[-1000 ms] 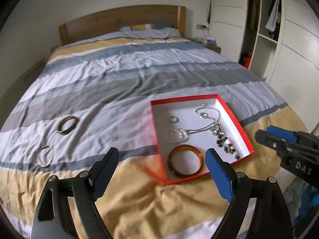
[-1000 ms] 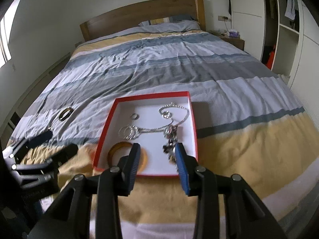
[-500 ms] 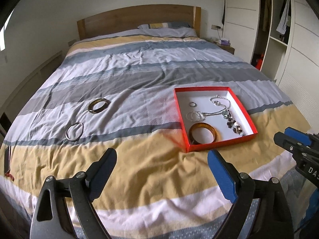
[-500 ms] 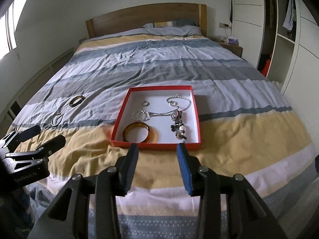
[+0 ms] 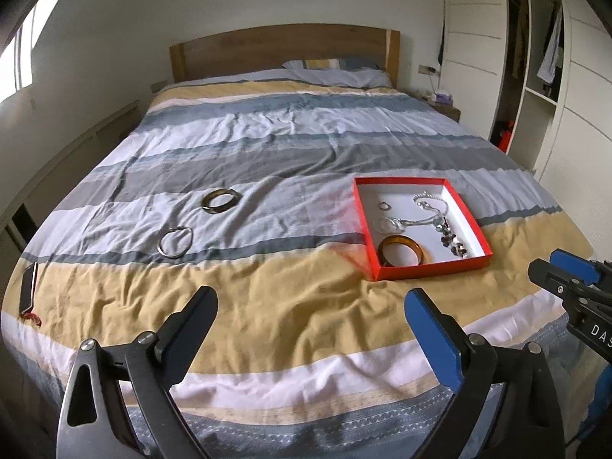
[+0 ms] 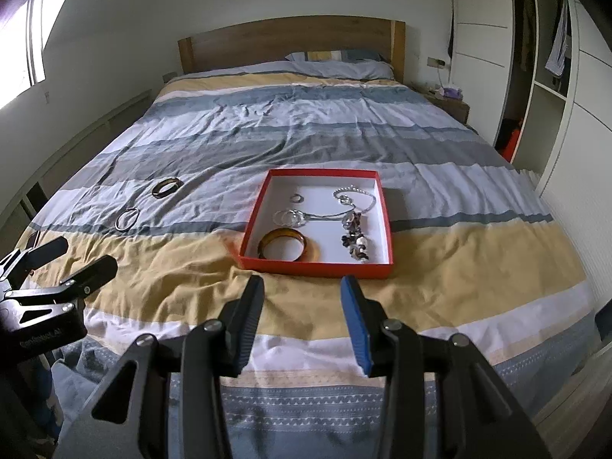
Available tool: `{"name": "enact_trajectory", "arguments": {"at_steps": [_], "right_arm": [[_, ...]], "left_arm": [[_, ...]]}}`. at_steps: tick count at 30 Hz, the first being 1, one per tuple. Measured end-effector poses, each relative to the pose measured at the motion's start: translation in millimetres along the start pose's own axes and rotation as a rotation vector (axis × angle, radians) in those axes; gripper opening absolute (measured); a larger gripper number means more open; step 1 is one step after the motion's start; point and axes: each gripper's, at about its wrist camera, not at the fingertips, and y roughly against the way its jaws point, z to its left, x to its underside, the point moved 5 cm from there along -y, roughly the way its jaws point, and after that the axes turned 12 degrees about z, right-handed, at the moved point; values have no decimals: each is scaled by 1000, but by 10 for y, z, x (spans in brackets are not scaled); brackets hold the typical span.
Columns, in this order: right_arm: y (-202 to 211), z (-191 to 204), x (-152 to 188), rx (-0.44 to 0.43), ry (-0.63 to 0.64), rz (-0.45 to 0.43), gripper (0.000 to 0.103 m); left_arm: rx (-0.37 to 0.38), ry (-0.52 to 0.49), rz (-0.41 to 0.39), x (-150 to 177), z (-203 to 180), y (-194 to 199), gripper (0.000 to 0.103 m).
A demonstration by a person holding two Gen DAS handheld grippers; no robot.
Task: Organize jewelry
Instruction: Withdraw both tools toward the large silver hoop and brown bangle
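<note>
1. Two bangles lie loose on the striped bedspread (image 5: 290, 279) — a dark bangle (image 5: 221, 201) and a thin silver bangle (image 5: 175, 241) nearer the foot — both well left of the red box (image 5: 430, 269).
2. Both lie ahead and left of the left gripper (image 5: 311, 308), the nearer tool; its jaws are opening with nothing between them.
3. Half-parted and empty, the right gripper (image 6: 302, 298) faces the box, where an amber bangle (image 6: 287, 249), rings and a necklace (image 6: 354, 225) already sit.
4. Compared with a second ago, both grippers have drawn back toward the foot of the bed — the box looks farther off.
</note>
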Motion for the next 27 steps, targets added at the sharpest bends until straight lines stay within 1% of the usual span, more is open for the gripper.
{"name": "enact_trajectory", "arguments": {"at_steps": [4,8,12,17,22,27], "right_arm": [[60,98,8,1,16,-8,40],[99,184,19,-6,29,-15,41],[75,242,31,-15,34,-7,43],[13,357,-4,-40,48,-2,43],[-82,522,-83,-71,83,2,43],[-229,714,-234,-118,136,-1,43]], "left_arm": [[-20,25,-29,62,133,70,97],[-30,26,-55,159,255,89,97],[-35,37,-13,292,414,16,97],[-66,85,-2,355,696,-31,97],[-109,143,13,353,1067,-112,97],[-137,201,39,312,1425,-254,97]]}}
